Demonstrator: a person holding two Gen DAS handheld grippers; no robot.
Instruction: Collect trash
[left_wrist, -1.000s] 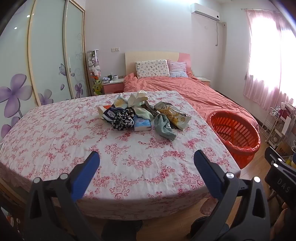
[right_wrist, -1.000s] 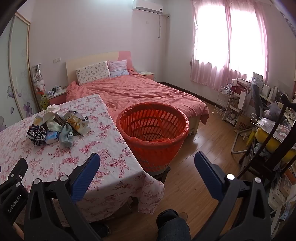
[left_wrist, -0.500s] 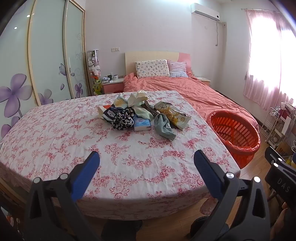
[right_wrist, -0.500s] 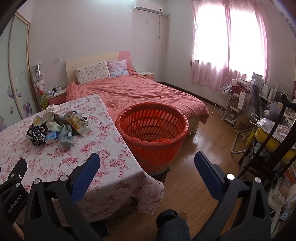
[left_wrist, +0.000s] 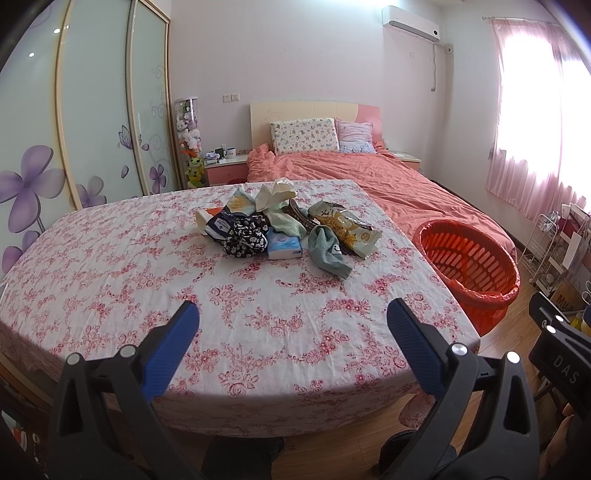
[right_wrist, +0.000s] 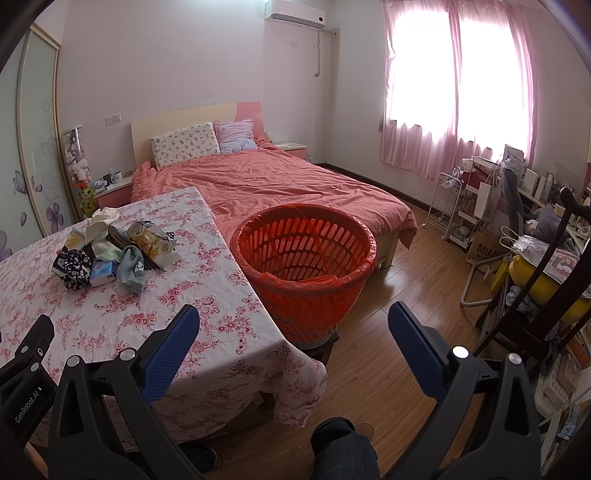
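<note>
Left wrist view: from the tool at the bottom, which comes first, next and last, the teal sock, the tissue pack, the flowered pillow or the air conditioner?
From the left tool:
1. Teal sock, on the table, slightly right.
2. Tissue pack, just behind, near centre; close to the sock.
3. Flowered pillow, on the bed beyond.
4. Air conditioner, high on the far wall, right.

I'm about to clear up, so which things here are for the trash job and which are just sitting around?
For the job: pile of wrappers and cloths on the table; orange basket; left gripper; right gripper.
Just about: bed; wire cart; plush toys.
</note>
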